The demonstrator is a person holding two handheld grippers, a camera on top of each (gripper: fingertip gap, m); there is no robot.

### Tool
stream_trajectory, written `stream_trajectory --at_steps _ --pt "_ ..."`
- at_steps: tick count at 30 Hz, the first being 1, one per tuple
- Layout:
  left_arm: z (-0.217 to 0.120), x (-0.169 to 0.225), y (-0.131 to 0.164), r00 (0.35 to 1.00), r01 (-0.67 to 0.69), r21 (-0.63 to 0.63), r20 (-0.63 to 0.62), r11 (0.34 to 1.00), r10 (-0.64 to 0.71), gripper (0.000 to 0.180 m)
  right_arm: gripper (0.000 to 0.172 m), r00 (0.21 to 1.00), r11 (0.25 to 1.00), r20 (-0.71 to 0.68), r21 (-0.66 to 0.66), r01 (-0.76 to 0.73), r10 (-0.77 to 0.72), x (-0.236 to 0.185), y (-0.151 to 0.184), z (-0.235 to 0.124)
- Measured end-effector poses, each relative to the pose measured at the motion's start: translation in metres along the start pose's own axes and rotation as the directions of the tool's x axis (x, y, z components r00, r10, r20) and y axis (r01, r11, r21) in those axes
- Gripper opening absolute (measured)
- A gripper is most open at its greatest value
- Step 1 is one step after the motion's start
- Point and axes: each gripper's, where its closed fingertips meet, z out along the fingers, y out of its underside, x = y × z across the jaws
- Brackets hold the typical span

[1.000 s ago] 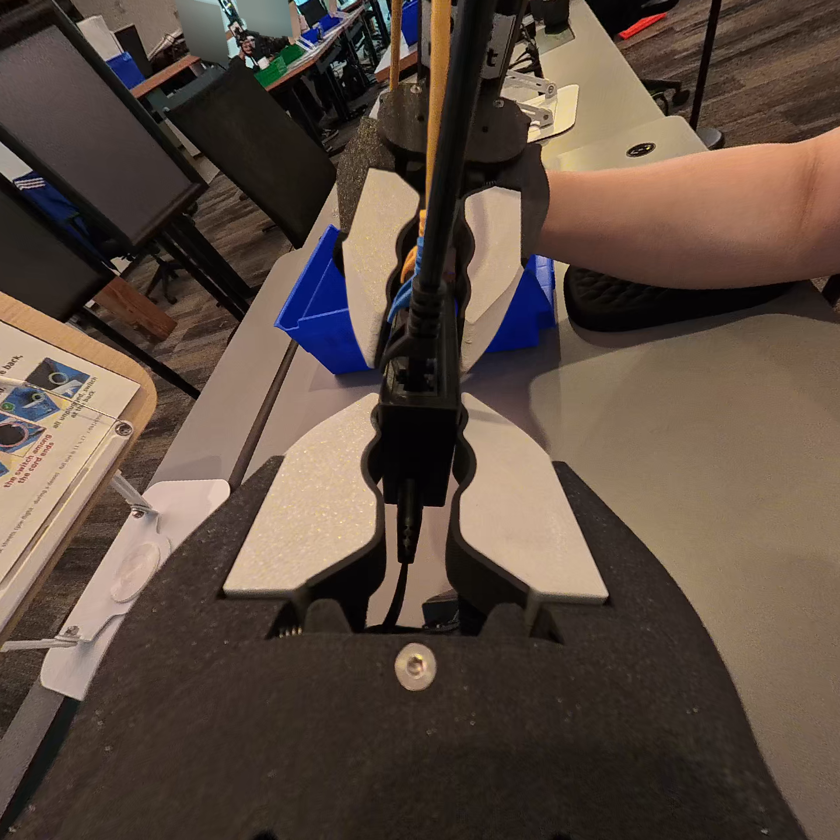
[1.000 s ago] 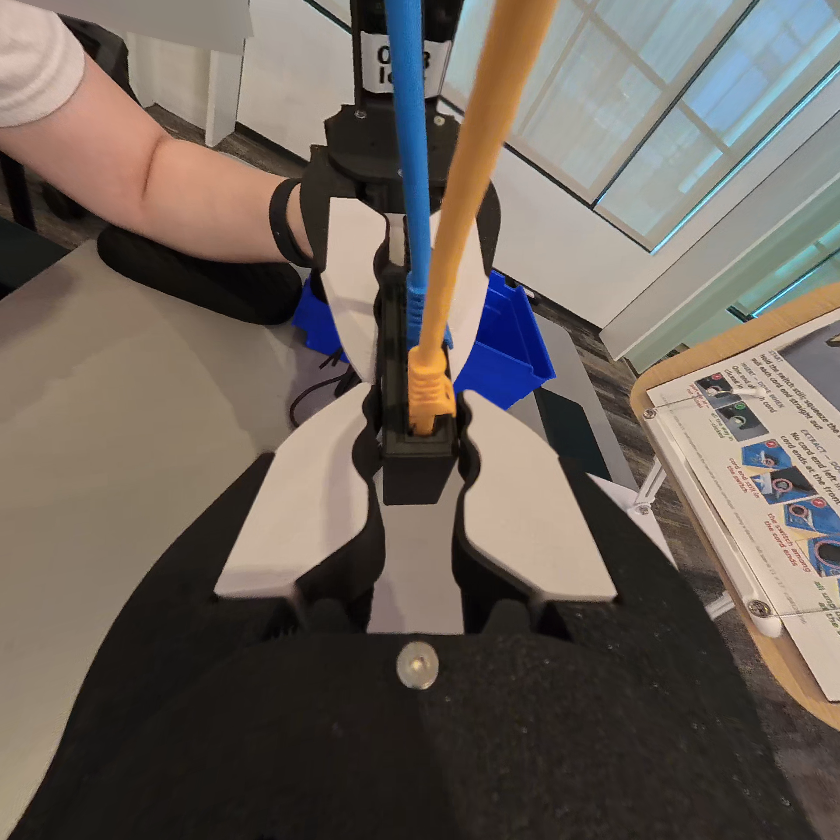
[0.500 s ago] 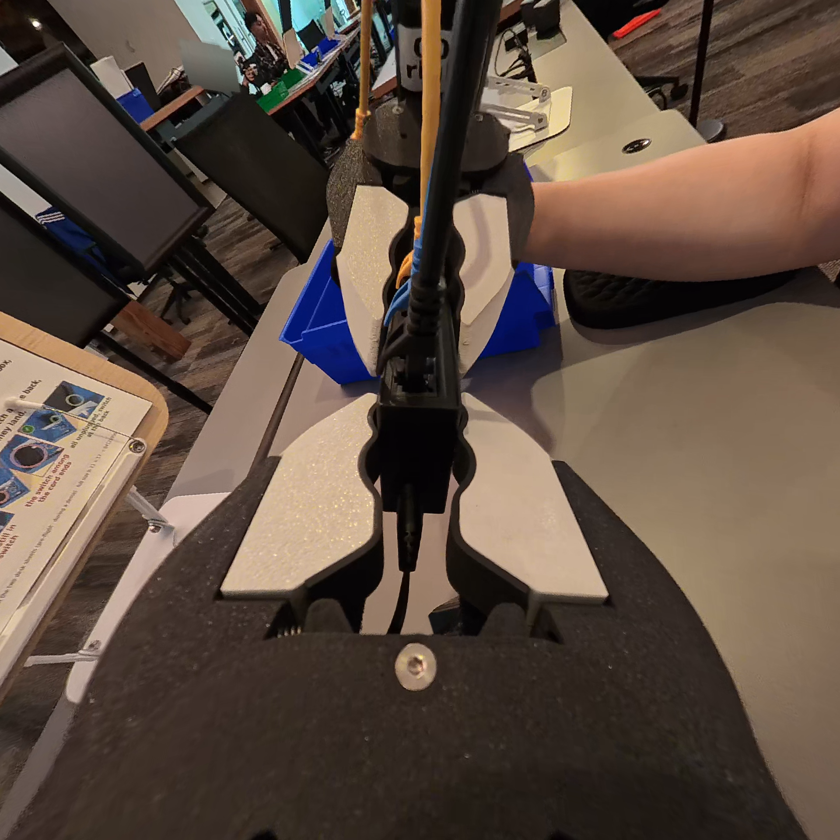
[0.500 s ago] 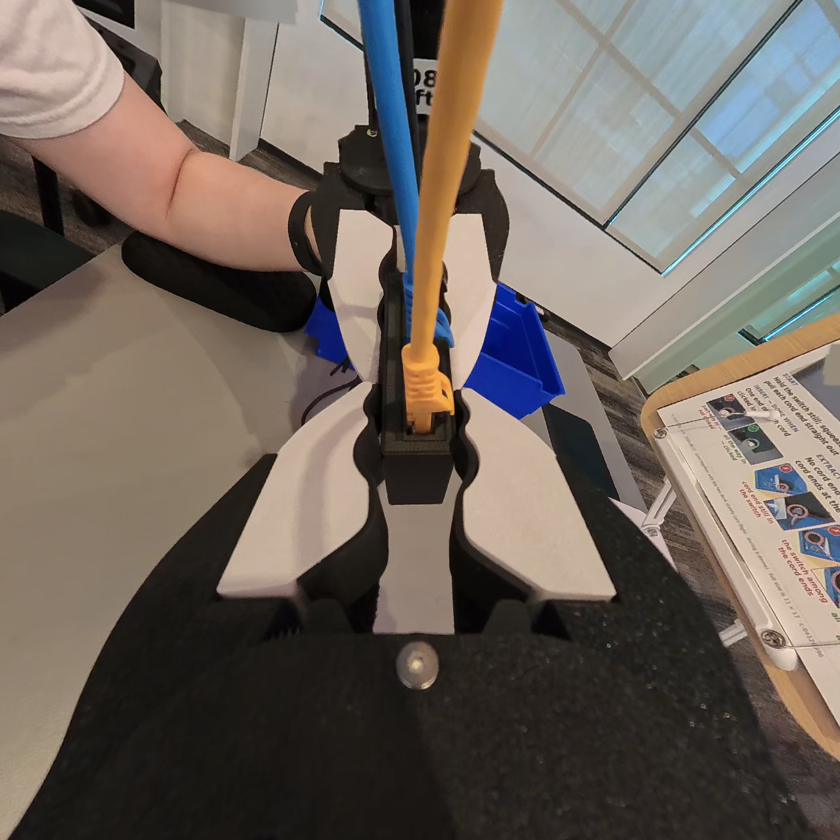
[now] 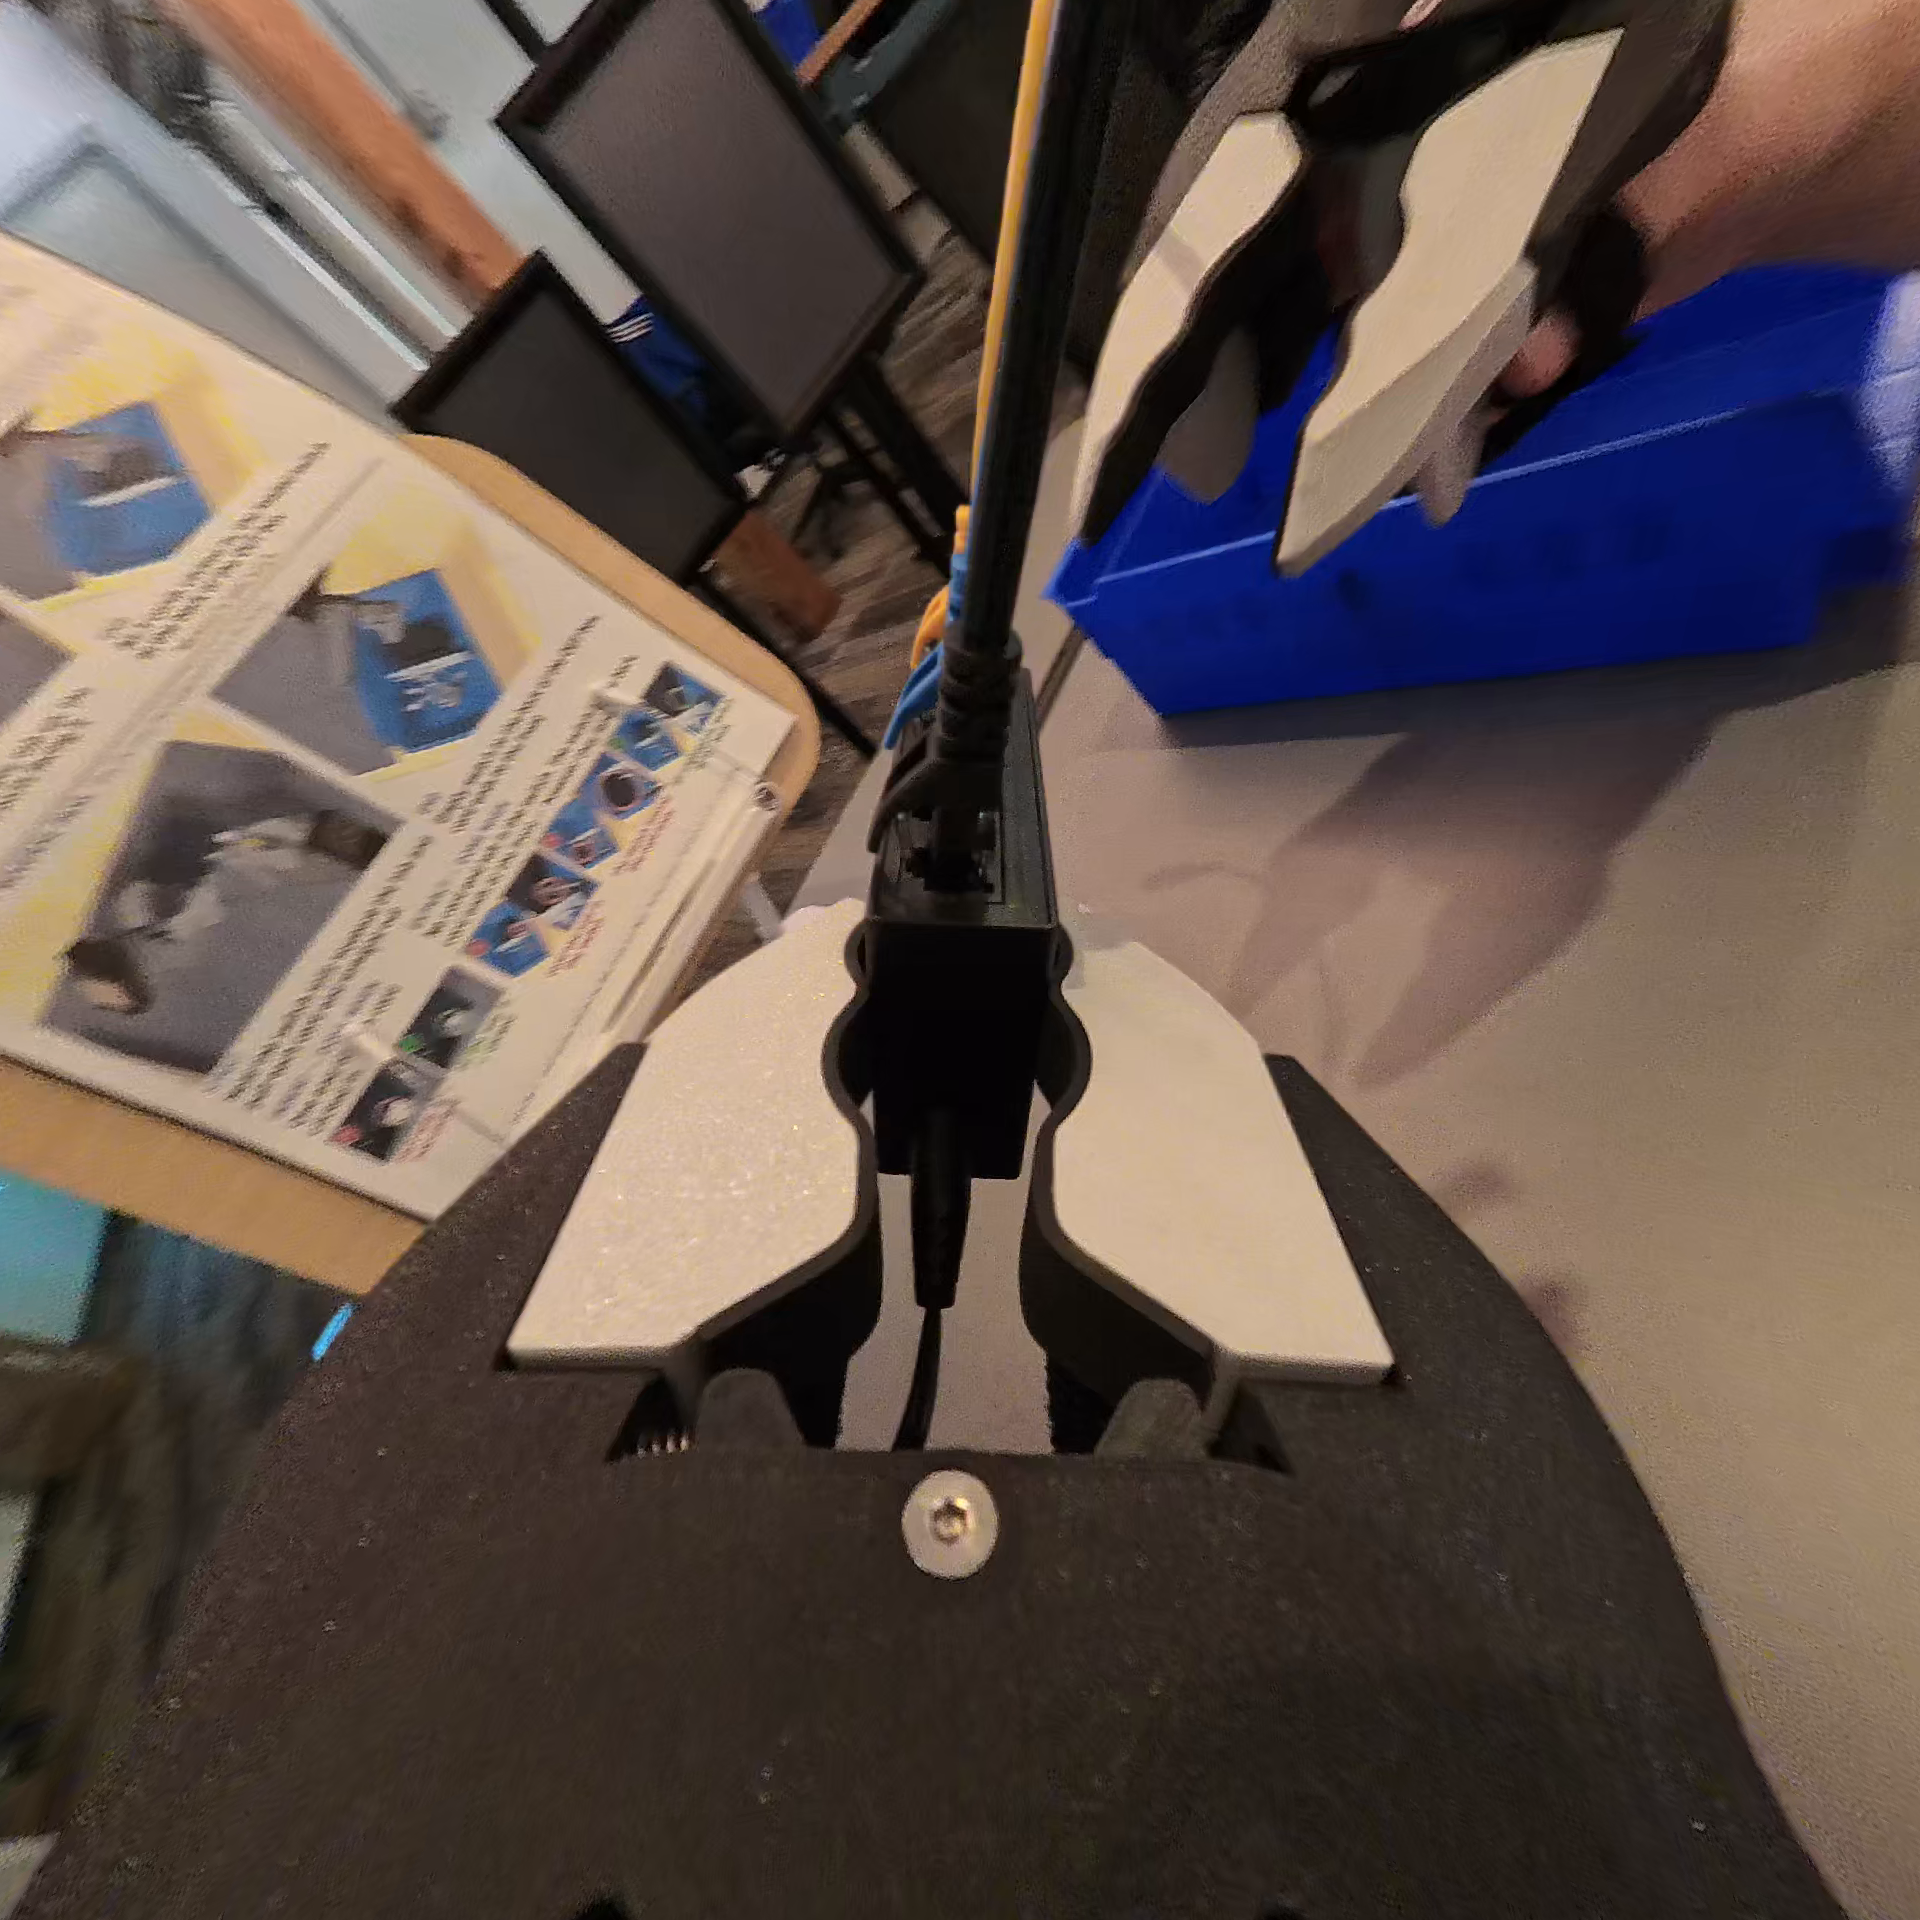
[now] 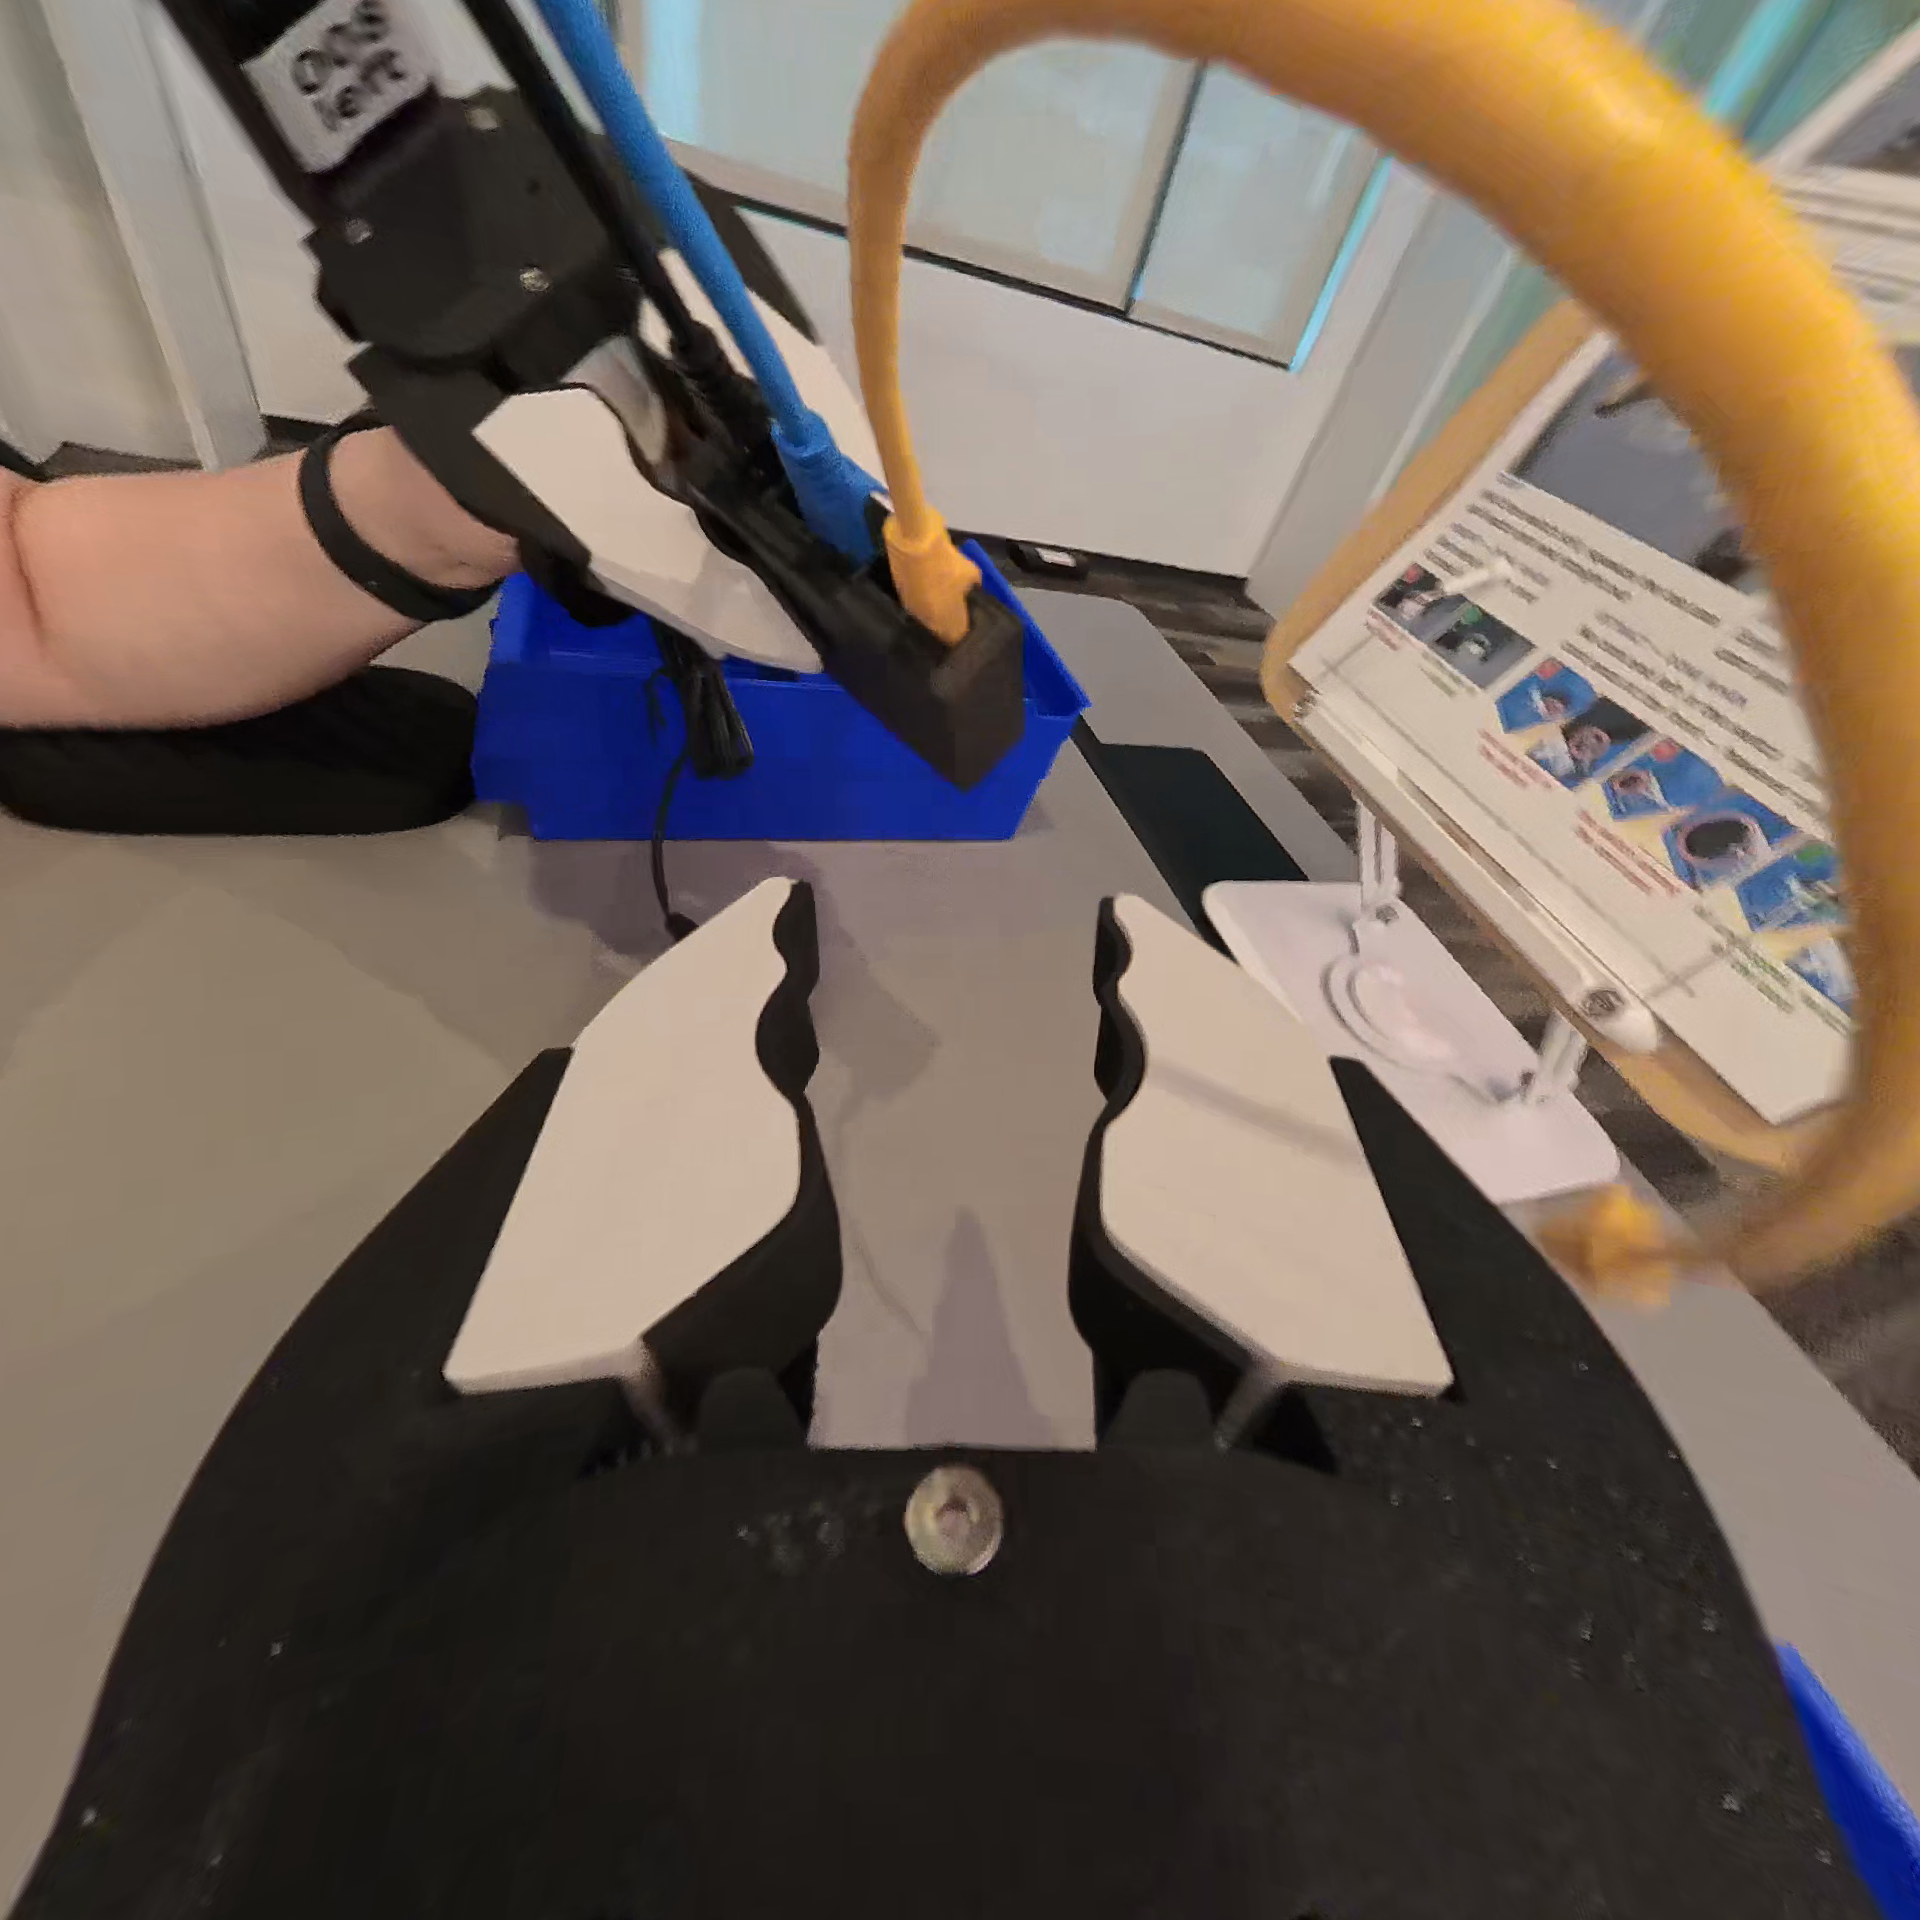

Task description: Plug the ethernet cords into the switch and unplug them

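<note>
Where windows stand, grey table (image 6: 260,1039).

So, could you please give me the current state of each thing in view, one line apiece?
Left gripper: shut on the switch.
Switch: held tilted above the blue bin.
Right gripper: open, holding nothing.
Yellow cord: plugged into the switch.
Blue cord: plugged in beside the yellow one.
Black cord: plugged in.
Blue bin: resting on the table.

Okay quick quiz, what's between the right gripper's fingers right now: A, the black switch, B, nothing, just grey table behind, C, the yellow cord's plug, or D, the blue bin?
B: the right gripper stands with its fingers apart, only bare table between them; the left gripper holds the switch.
</note>
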Motion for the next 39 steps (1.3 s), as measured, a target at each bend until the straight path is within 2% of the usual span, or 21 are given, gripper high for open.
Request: stream_trajectory --at_steps 4,6,8,10,11,13,16,18,22,24,29,32,35,39 --pt "-0.004 -0.017 0.005 0.996 -0.013 -0.009 0.088 1.000 0.014 0.027 0.046 0.991 0.993 -0.116 -0.092 -0.072 0.061 0.016 -0.004 -0.026" --pt "-0.005 -0.024 0.007 0.990 -0.039 -0.026 0.133 0.999 0.042 0.027 0.045 0.975 0.983 -0.188 -0.120 -0.138 0.114 0.019 -0.016 -0.047" --pt "-0.006 -0.030 0.009 0.981 -0.070 -0.055 0.180 0.996 0.079 0.027 0.045 0.951 0.965 -0.211 -0.080 -0.248 0.227 0.011 -0.041 -0.068" --pt "-0.007 -0.033 0.009 0.972 -0.096 -0.072 0.208 0.993 0.110 0.027 0.044 0.934 0.958 -0.212 0.024 -0.287 0.286 -0.002 -0.080 -0.085" --pt "-0.006 -0.033 0.009 0.970 -0.106 -0.078 0.209 0.991 0.120 0.027 0.044 0.940 0.965 -0.217 0.071 -0.253 0.263 -0.010 -0.102 -0.092" --pt "-0.005 -0.031 0.010 0.971 -0.115 -0.088 0.201 0.989 0.131 0.027 0.038 0.957 0.988 -0.250 0.081 -0.133 0.150 -0.027 -0.139 -0.102" --pt "-0.003 -0.029 0.011 0.975 -0.101 -0.083 0.191 0.991 0.115 0.027 0.037 0.947 1.000 -0.320 0.014 0.015 -0.009 -0.038 -0.181 -0.102" --pt "-0.002 -0.028 0.012 0.977 -0.096 -0.089 0.184 0.991 0.111 0.027 0.037 0.945 0.998 -0.325 -0.057 0.012 -0.030 -0.040 -0.194 -0.093" --pt "-0.001 -0.024 0.011 0.982 -0.094 -0.092 0.157 0.991 0.108 0.027 0.038 0.938 0.965 -0.289 -0.231 0.126 -0.192 -0.044 -0.197 -0.070" --pt "-0.001 -0.021 0.010 0.984 -0.095 -0.092 0.145 0.991 0.108 0.027 0.039 0.935 0.933 -0.226 -0.300 0.199 -0.272 -0.050 -0.193 -0.058" --pt "0.001 -0.015 0.010 0.988 -0.094 -0.091 0.111 0.991 0.104 0.027 0.038 0.904 0.815 -0.090 -0.477 0.329 -0.418 -0.058 -0.176 -0.036" --pt "0.004 -0.007 0.009 0.990 -0.108 -0.094 0.080 0.990 0.115 0.027 0.037 0.875 0.699 0.027 -0.590 0.404 -0.483 -0.064 -0.164 -0.026" --pt "0.008 0.006 0.006 0.992 -0.121 -0.082 0.033 0.989 0.124 0.027 0.034 0.866 0.629 0.131 -0.636 0.447 -0.483 -0.063 -0.159 -0.013" --pt "0.013 0.025 0.002 0.990 -0.138 -0.077 -0.031 0.987 0.136 0.027 0.030 0.882 0.642 0.189 -0.623 0.448 -0.432 -0.059 -0.158 0.012"
